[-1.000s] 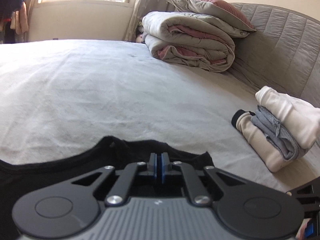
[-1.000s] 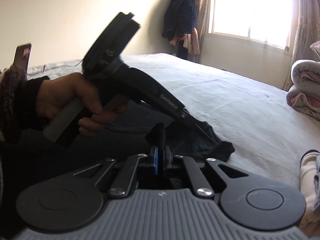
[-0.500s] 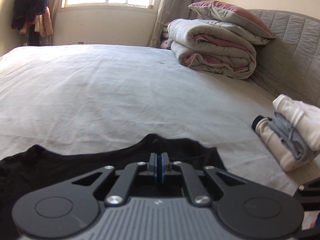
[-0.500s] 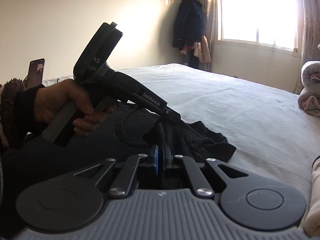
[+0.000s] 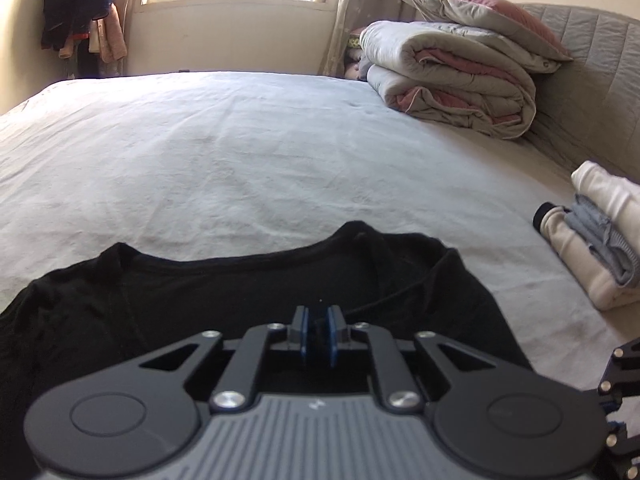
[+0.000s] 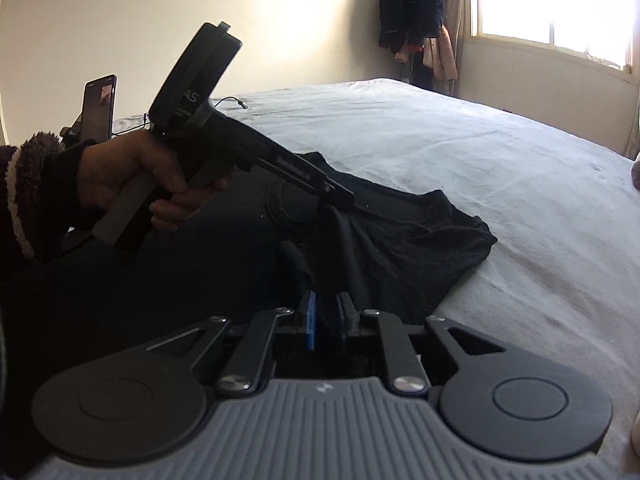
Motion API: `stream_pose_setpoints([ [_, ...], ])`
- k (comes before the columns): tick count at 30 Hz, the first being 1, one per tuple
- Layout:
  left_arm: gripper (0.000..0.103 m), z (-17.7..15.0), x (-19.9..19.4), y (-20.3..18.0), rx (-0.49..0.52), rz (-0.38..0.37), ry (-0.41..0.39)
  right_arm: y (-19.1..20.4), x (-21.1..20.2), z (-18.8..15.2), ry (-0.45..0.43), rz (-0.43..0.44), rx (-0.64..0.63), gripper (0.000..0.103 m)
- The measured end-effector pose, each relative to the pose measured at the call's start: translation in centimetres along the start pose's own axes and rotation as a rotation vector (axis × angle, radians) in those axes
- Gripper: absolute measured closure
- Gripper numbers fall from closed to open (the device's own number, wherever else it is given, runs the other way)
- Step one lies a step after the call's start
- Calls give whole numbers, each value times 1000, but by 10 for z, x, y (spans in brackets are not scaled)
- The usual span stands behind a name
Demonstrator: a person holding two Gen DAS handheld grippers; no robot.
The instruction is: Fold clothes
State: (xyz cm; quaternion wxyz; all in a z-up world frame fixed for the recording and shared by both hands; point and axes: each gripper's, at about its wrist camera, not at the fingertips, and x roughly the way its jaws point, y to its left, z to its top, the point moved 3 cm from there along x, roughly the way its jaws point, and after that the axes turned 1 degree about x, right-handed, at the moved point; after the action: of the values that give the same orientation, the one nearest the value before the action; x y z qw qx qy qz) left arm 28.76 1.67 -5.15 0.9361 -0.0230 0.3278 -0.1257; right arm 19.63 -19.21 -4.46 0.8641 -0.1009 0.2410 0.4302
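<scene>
A black shirt (image 5: 248,296) lies spread on the grey bedsheet (image 5: 240,152), its neckline toward the far side. My left gripper (image 5: 318,336) hovers low over the shirt's near part. Its jaws are opening, a narrow gap shows between the blue pads, and black fabric lies slack under them. In the right wrist view a hand (image 6: 132,176) holds the left gripper (image 6: 342,200), whose tip rests at a raised fold of the shirt (image 6: 400,240). My right gripper (image 6: 328,320) is at the shirt's near edge. Its jaws are opening too, with a dark ridge of cloth running up to them.
A pile of folded pale clothes (image 5: 592,240) sits at the right by the padded headboard (image 5: 580,92). Folded quilts and a pillow (image 5: 448,80) are stacked at the far right. A phone (image 6: 98,108) stands at the bed's left edge. Dark garments (image 6: 416,12) hang beside the window.
Both pairs of pads, pressed together on black cloth before, now stand slightly apart. The left gripper has drawn back, so more of the shirt shows laid flat on the bed.
</scene>
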Motion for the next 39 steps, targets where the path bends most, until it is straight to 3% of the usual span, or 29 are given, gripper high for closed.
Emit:
stream_pose_setpoints([
  [4, 91, 1, -9, 1, -40, -50, -25, 11, 3, 5, -29, 25, -20, 82],
  [6, 91, -1, -10, 3, -75, -81, -47, 18, 8, 5, -28, 0, -51, 59],
  [10, 91, -12, -3, 12, -173, -159, -105, 32, 21, 9, -40, -41, -84, 59],
  [12, 91, -21, 2, 19, -227, -226, -130, 37, 26, 9, -42, -73, -113, 66],
  [14, 91, -23, 10, 23, -259, -288, -98, 41, 34, 9, -39, -103, -141, 67],
  [18, 92, -15, -2, 30, -286, -334, -165, 45, 52, 9, -1, -149, -178, 68],
  [22, 92, -16, -7, 36, -311, -391, -185, 52, 67, 5, 44, -174, -238, 73],
  [24, 92, -17, -1, 32, -291, -423, -141, 53, 67, 5, 44, -174, -256, 91],
  [25, 92, -19, 3, 29, -270, -434, -109, 53, 66, 5, 43, -173, -256, 94],
  [28, 92, -23, 9, 18, -203, -395, -65, 49, 60, 7, 22, -172, -235, 99],
  [34, 92, -23, 4, 24, -232, -393, -102, 39, 36, 18, -45, -103, -159, 100],
  [39, 92, -24, 7, 25, -229, -365, -78, 45, 39, 14, 0, -67, -181, 100],
])
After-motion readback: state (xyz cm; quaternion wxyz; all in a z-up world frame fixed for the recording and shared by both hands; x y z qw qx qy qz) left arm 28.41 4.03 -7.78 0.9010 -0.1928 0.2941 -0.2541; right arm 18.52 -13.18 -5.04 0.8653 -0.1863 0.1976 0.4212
